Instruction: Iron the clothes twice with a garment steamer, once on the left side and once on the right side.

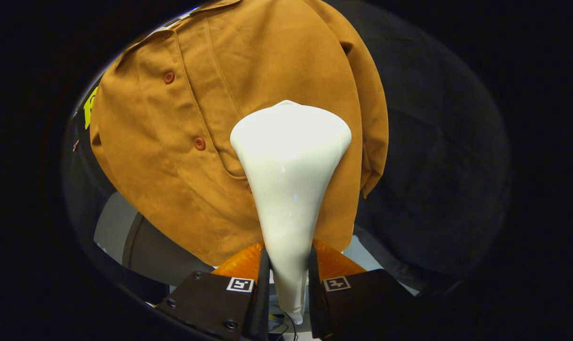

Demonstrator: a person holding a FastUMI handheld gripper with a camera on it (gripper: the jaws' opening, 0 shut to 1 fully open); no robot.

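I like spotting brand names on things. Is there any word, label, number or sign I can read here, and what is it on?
No readable words or numbers.
Square black-and-white coded markers sit on the gripper, one beside each finger: patterns, not text.
The white steamer, held between both fingers, shows no brand or label.
The brown shirt beyond it shows buttons, no tag or print.

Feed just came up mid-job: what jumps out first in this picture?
A white garment steamer stands out, its narrow handle clamped between the fingers of the hand-held gripper, its wide head flaring ahead. Just beyond hangs a brown button-up shirt with the steamer head over its front, beside the button placket.
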